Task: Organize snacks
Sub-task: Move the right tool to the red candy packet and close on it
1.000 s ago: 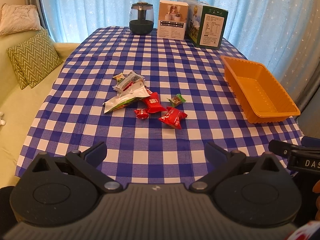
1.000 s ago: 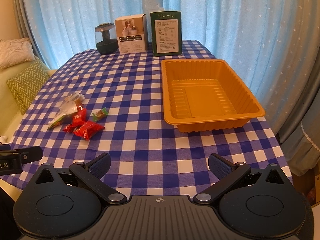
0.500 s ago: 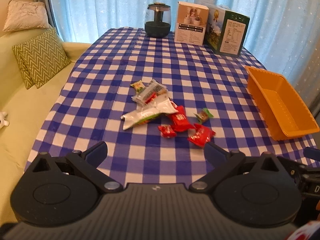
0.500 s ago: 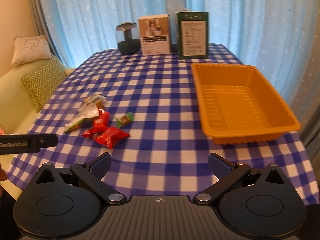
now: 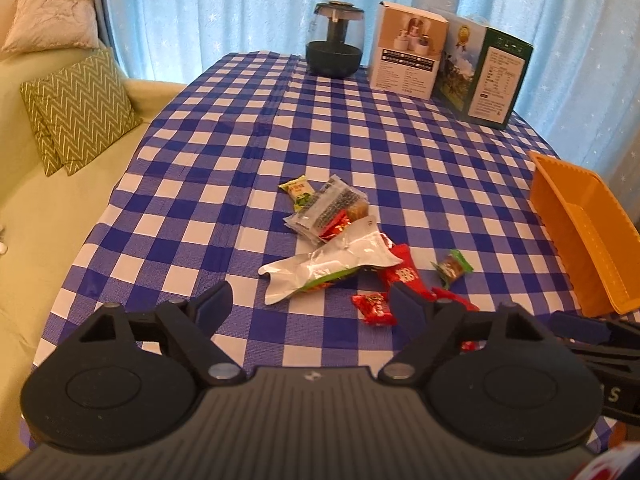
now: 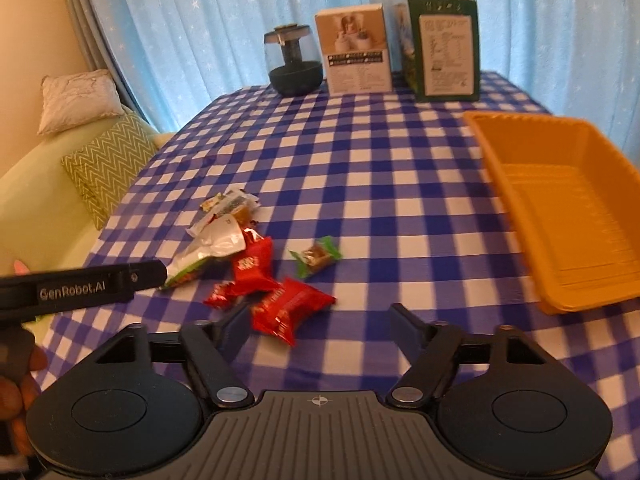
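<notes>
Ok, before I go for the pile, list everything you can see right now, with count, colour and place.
Orange tray: one, orange, nothing in it, table's right side.
Red snack packets: at least three, red, near edge of the pile.
White pouch: one, white and green, pile's left side.
Small green candy: one, green and brown, apart on the pile's right.
Clear-wrapped snacks: a few, silver, green and clear, far end of the pile; exact count unclear.
Dark jar: one, dark with clear top, far edge.
White box: one, white, upright beside the jar.
Green box: one, green, upright right of the white box.
Checked tablecloth: one, blue and white.
Cushions: two green zigzag, one pale, sofa at left.
Left tool: open, short of the pile.
Right tool: open, near the red packets.
</notes>
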`<action>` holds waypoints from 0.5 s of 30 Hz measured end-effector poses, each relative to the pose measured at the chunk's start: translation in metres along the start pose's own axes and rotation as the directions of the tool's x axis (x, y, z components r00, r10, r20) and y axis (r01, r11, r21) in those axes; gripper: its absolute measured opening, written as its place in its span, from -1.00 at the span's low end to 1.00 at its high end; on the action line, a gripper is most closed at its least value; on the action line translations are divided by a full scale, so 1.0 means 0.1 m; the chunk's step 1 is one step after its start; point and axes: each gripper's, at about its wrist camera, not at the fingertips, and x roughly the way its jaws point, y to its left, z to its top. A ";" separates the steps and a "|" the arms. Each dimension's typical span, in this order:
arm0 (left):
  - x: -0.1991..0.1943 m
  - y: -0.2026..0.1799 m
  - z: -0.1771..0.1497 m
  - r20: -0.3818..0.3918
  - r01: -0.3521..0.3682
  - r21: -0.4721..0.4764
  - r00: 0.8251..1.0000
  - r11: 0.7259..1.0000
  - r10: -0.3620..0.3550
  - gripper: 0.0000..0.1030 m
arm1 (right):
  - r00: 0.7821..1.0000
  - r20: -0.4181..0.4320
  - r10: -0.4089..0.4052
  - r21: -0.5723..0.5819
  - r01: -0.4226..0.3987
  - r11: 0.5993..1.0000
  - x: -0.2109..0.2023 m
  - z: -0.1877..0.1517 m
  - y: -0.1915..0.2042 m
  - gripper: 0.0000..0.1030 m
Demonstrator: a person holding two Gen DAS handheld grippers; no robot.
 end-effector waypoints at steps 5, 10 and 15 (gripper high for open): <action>0.10 0.13 0.03 0.005 0.004 -0.031 1.000 1.000 -0.004 0.53 | 0.999 -0.046 0.023 0.050 -0.021 0.999 0.33 0.03 0.03 0.14; 0.17 0.19 0.01 0.000 0.019 -0.051 1.000 0.999 -0.019 0.50 | 0.998 -0.064 0.012 0.086 -0.007 0.996 0.53 0.06 0.05 0.04; 0.21 0.16 -0.04 -0.011 0.033 -0.032 0.999 0.999 -0.033 0.50 | 0.997 -0.073 -0.017 0.065 0.022 0.998 0.61 0.07 0.04 -0.26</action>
